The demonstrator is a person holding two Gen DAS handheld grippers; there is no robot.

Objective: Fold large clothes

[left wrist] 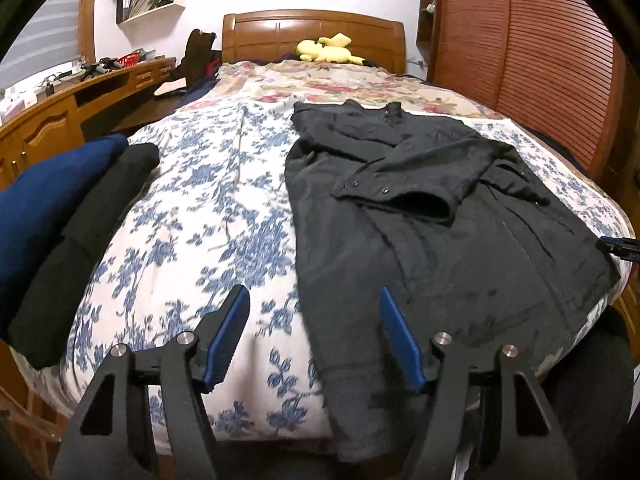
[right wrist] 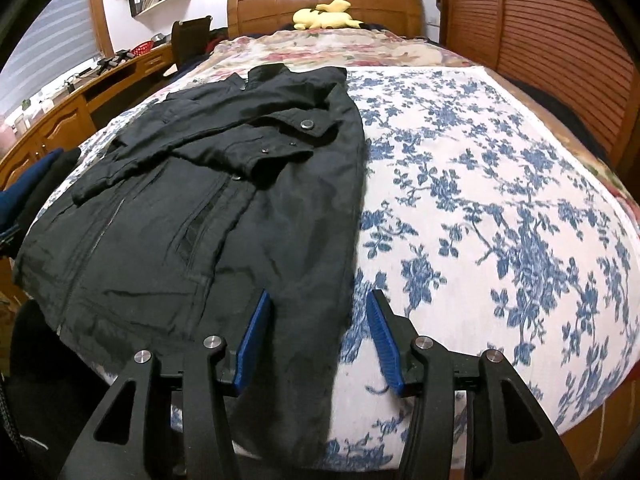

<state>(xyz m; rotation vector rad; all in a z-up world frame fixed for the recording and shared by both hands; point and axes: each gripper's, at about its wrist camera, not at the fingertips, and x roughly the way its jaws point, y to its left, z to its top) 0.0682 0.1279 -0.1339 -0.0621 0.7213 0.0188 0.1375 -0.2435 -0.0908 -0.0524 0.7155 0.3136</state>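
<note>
A large black jacket (left wrist: 420, 216) lies flat on the bed, collar toward the headboard, with a sleeve folded across its chest. My left gripper (left wrist: 313, 291) is open near the foot of the bed, and the jacket's left hem edge runs between its blue pads (left wrist: 228, 332), which stand apart from the cloth. In the right wrist view the same jacket (right wrist: 192, 200) fills the left half. My right gripper (right wrist: 317, 294) is open over the jacket's right hem edge, with dark cloth lying below and between the fingers.
The blue-flowered bedspread (right wrist: 500, 200) covers the bed. A folded stack of dark blue and black clothes (left wrist: 68, 216) sits at the bed's left side. A yellow plush toy (left wrist: 326, 50) rests by the wooden headboard. A wooden desk (left wrist: 60, 112) runs along the left, and a slatted wardrobe (left wrist: 520, 40) stands on the right.
</note>
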